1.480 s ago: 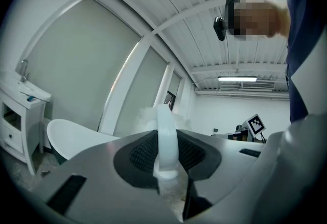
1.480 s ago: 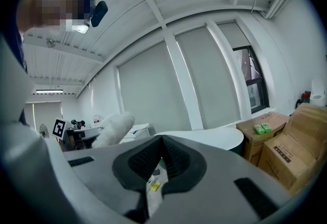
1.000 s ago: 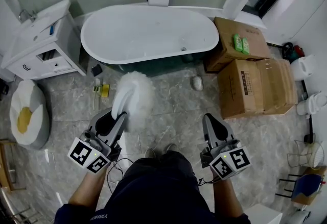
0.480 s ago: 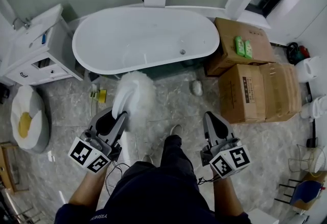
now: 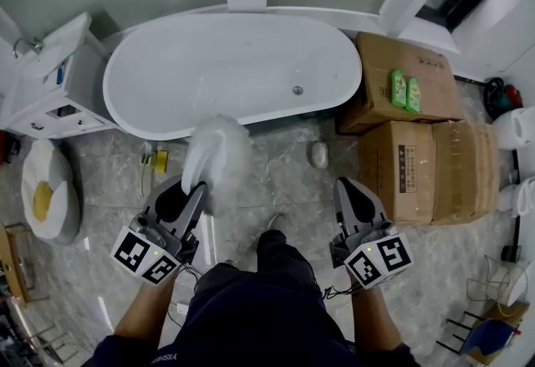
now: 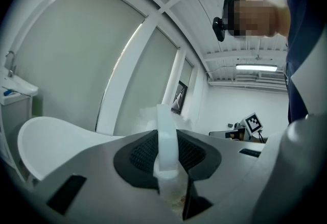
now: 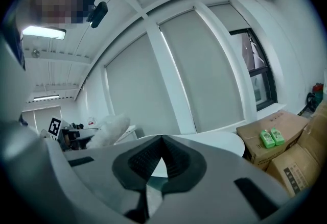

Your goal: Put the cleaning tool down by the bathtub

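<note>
Head view: the left gripper (image 5: pixel 196 190) holds the fluffy white cleaning tool (image 5: pixel 219 152) above the tiled floor (image 5: pixel 284 165), its head just near of the white bathtub (image 5: pixel 125 64). The right gripper (image 5: pixel 347 187) is empty. Each gripper's cube carries black square markers. Right of the tub, two green bottles (image 5: pixel 405 89) lie on cardboard boxes (image 5: pixel 418 177); their print is too small to read.

Left gripper view: the fingers (image 6: pixel 135 154) clamp the tool's translucent handle (image 6: pixel 166 131).

Right gripper view: the fingers (image 7: pixel 145 159) meet at the tips on nothing.
</note>
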Demonstrator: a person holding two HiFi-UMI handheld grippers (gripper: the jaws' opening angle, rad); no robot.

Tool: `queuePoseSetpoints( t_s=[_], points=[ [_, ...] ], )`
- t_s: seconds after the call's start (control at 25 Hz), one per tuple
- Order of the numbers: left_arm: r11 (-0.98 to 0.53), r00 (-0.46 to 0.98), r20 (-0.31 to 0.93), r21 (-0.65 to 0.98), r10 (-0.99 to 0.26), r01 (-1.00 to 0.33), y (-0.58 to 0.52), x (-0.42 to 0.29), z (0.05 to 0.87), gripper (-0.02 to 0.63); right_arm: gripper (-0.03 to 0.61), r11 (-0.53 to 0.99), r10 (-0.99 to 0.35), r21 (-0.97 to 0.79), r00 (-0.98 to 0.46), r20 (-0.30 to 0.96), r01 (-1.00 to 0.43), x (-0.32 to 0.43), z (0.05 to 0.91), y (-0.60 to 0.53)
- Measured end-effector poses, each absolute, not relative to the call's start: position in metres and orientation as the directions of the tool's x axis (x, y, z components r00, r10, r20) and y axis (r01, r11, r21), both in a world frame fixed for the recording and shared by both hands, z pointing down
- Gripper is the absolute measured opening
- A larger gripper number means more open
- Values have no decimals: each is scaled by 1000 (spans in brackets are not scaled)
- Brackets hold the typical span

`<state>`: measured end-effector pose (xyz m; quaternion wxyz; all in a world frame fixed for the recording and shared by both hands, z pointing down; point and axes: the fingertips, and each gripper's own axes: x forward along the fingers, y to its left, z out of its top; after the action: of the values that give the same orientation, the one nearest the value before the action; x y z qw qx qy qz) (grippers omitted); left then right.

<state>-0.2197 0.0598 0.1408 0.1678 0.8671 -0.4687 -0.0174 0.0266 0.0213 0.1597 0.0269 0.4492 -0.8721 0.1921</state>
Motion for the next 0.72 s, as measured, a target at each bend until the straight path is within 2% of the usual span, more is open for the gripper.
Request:
queuePoseSetpoints(
  t_s=[0.72],
  points=[
    [-541, 617, 255, 312, -744, -781, -64, -124, 199, 112, 3, 469, -780, -353, -567, 263, -810, 111, 208, -94]
  ],
)
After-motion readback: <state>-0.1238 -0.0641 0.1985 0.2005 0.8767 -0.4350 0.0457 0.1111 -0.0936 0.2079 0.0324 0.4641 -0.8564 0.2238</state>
